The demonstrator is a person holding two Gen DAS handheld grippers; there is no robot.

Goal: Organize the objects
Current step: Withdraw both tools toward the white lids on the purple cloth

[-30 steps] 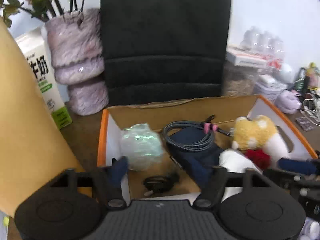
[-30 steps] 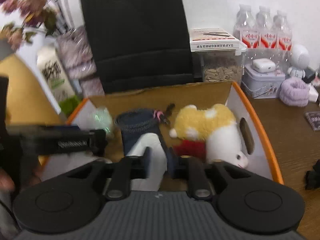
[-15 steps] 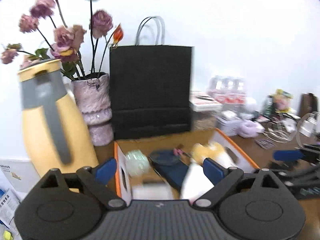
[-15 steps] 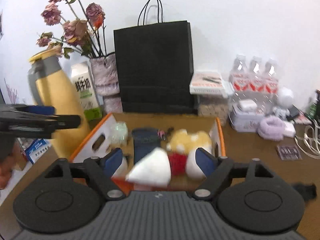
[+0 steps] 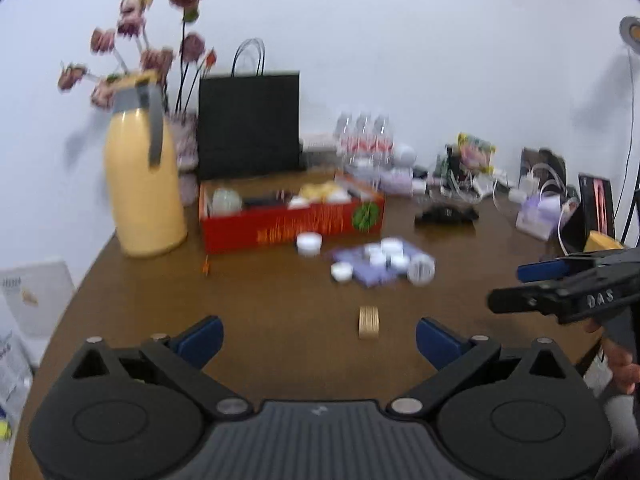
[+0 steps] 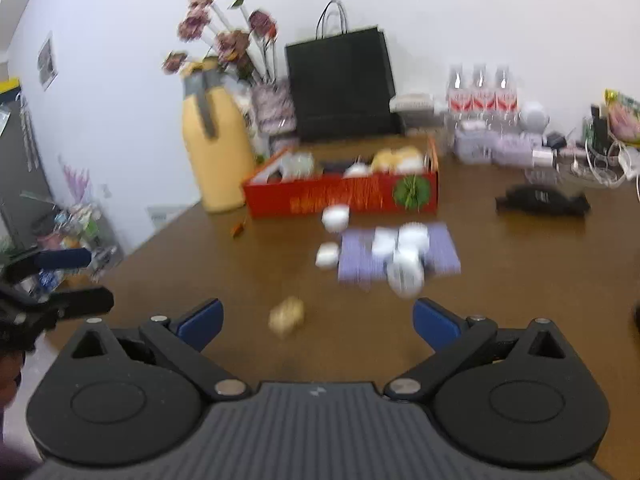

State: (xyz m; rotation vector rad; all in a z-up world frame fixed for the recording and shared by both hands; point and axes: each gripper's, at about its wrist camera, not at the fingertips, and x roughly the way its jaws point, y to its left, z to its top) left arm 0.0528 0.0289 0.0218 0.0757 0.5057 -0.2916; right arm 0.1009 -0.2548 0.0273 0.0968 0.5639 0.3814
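A red cardboard box (image 5: 288,229) (image 6: 344,196) stands at the back of the brown table and holds a yellow plush toy, a dark pouch and white items. In front of it lie several small white jars (image 5: 384,258) (image 6: 400,248) on a purple pad, and a small tan block (image 5: 369,322) (image 6: 286,315) nearer to me. My left gripper (image 5: 318,338) is open and empty, well back from the box. My right gripper (image 6: 316,320) is open and empty; it also shows at the right edge of the left wrist view (image 5: 568,286).
A yellow thermos jug (image 5: 142,176) (image 6: 214,148), a vase of dried flowers and a black paper bag (image 5: 249,120) (image 6: 340,84) stand behind the box. Water bottles, tins and cables crowd the back right. A black object (image 6: 542,199) lies right of the box.
Both grippers have opened and pulled far back and up from inside the box. The white item the right gripper held now lies in the box.
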